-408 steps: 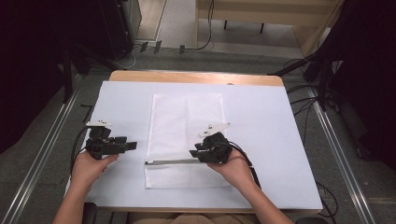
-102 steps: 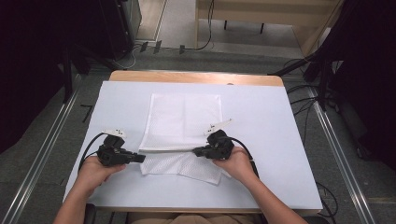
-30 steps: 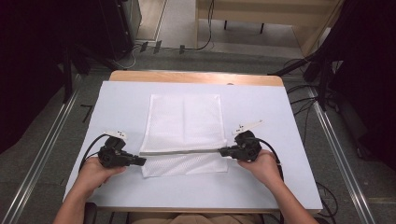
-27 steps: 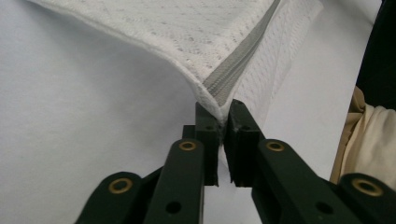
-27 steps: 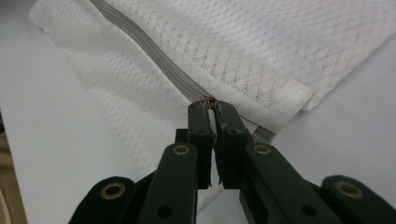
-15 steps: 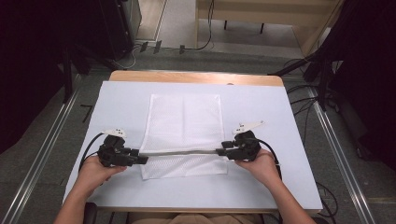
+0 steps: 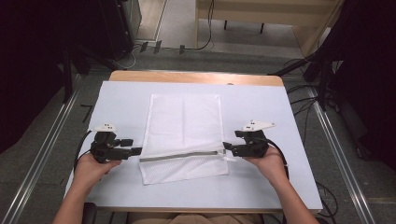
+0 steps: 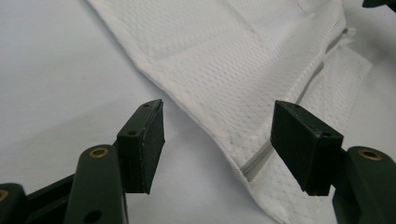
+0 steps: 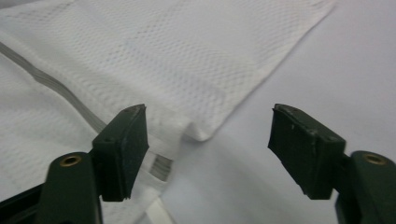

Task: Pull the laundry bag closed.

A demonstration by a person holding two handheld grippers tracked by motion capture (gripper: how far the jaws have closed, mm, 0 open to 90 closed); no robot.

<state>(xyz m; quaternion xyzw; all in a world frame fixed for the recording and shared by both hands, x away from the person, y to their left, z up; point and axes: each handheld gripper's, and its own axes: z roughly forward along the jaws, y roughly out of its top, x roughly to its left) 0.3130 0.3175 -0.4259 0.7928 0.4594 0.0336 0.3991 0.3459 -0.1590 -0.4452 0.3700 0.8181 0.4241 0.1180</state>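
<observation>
A white mesh bag (image 7: 183,135) lies flat on the white table cover, with a grey zipper strip (image 7: 180,156) running across its near part. My left gripper (image 7: 135,150) is open at the bag's left edge, level with the zipper end. In the left gripper view the bag's edge (image 8: 243,93) lies between the spread jaws of my left gripper (image 8: 219,144). My right gripper (image 7: 226,147) is open at the bag's right edge. In the right gripper view a folded corner of the bag (image 9: 198,133) sits between the spread jaws of my right gripper (image 9: 208,149), beside the zipper strip (image 9: 65,93).
The white cover (image 7: 261,112) spreads over a wooden table (image 7: 196,77). Metal rails (image 7: 42,154) run along both sides of the table on the floor. Cables (image 7: 303,88) and dark equipment stand beyond the far edge. Bare cover lies left and right of the bag.
Both grippers were shut on the bag's raised fold half a second ago. They have let go and opened, and the fold now lies flat on the table.
</observation>
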